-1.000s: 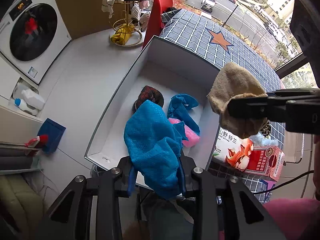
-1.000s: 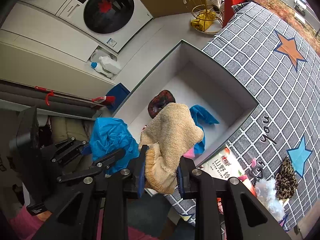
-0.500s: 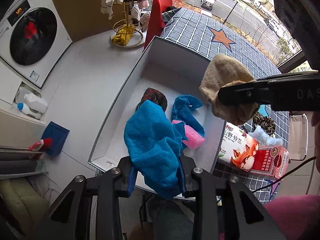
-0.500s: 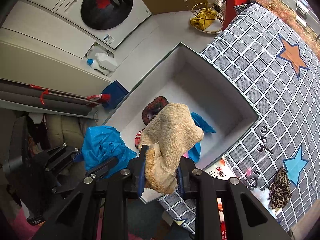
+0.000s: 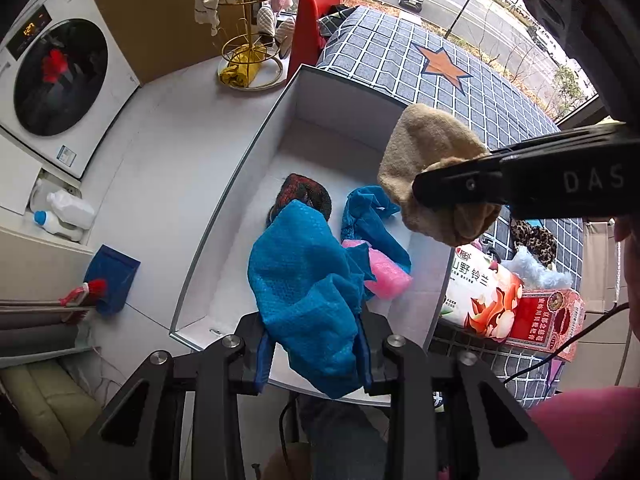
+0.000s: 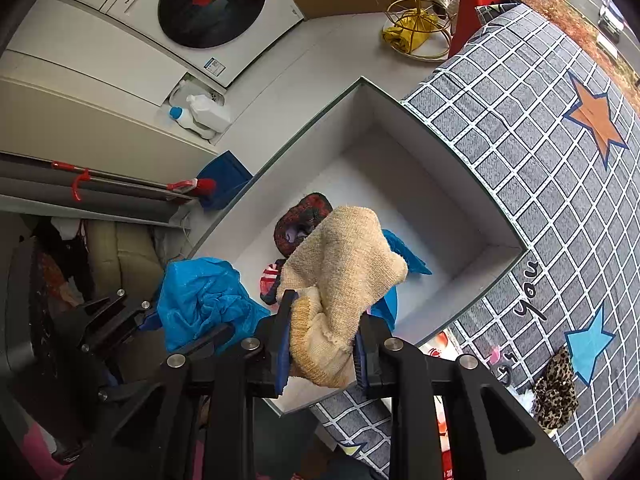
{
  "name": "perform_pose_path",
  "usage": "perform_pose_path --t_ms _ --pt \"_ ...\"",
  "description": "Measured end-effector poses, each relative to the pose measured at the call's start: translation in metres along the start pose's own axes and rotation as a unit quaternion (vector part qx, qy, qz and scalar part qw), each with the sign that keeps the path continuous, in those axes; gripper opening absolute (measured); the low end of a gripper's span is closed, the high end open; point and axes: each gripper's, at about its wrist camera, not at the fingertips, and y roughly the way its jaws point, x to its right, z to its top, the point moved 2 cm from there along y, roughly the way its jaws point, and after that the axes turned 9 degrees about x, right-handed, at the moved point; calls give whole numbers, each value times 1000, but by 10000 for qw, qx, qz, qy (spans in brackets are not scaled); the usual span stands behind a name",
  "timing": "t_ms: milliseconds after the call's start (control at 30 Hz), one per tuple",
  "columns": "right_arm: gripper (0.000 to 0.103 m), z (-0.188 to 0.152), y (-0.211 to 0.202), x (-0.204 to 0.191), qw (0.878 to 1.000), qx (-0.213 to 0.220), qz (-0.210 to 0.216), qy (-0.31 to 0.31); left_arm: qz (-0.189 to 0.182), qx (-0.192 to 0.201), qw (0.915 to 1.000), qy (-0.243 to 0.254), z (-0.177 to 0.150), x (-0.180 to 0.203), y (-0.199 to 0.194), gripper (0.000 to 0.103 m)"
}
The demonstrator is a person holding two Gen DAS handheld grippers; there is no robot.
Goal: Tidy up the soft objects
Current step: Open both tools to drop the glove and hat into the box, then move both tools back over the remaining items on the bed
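**Both cloths held above the white box**

Nearest us, our left gripper (image 5: 316,344) is clamped on a blue mesh cloth (image 5: 308,280); the white box (image 5: 224,216) opens ahead toward twelve o'clock. Our right gripper (image 6: 320,344) pinches a beige knitted sock (image 6: 344,272), also over the near end. Beyond lie a dark knitted piece (image 5: 306,196) and pink item (image 5: 384,272).

Cloth (image 5: 312,288): blue, mesh texture. Sock (image 6: 340,276): beige knit. Box (image 5: 240,184): white. Mat (image 6: 540,152): grey, white grid, orange and blue stars. Roll (image 5: 386,272): pink. Pouch (image 6: 556,392): leopard print. Rack (image 5: 252,44): gold.
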Motion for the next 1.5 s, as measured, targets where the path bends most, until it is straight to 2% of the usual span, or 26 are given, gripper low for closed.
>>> perform_pose_path --t_ms 400,433,500,533,567,600,633,667,700,733,767,867,967,1067,1133,1233,1500 --pt "26 -1 11 11 9999 -114 -96 75 -41 -62 10000 25 0 3 5 38" --pt "26 -2 11 12 9998 -116 -106 91 -37 -67 10000 27 0 4 5 41" --pt "26 -2 11 14 9998 -122 -117 124 28 -61 10000 41 -1 4 5 58" --pt "26 -3 10 15 9998 -115 -119 135 63 -79 9999 60 -2 5 6 72" --pt "27 -3 9 15 9998 -114 -118 151 74 -99 9999 82 -3 6 7 81" --pt "29 -4 9 16 9997 -126 -108 175 69 -99 9999 97 -3 7 7 81" --pt "39 -5 8 16 9997 -130 -100 207 52 -95 9999 102 -4 7 7 81" --pt "60 -6 7 17 9996 -120 -100 238 23 -75 9999 94 -5 7 7 82" --pt "73 -6 6 18 9995 -98 -119 272 2 -55 10000 70 -6 7 7 84" --pt "94 -7 5 19 9994 -56 -159 308 14 -57 10000 33 -6 7 7 91" --pt "100 -7 2 19 9992 4 -206 353 30 -68 10000 -5 -6 6 7 101" --pt "100 -7 -7 27 9973 149 -235 673 -163 -27 9994 -300 -5 -3 6 103" --pt "100 -13 -26 41 9929 393 -137 1112 -604 -38 9952 -769 0 -15 8 103" --pt "100 -21 -51 64 9867 665 -250 1465 -977 -141 9898 -1027 7 -19 13 103" --pt "100 -32 -69 87 9797 828 -395 1781 -1072 -202 9894 -957 13 -15 16 103" --pt "100 -50 -91 124 9671 978 -646 2258 -1009 -190 9928 -624 25 1 16 103" --pt "100 -116 -116 214 9300 895 -1101 3392 -1321 -274 9908 86 51 66 14 103"
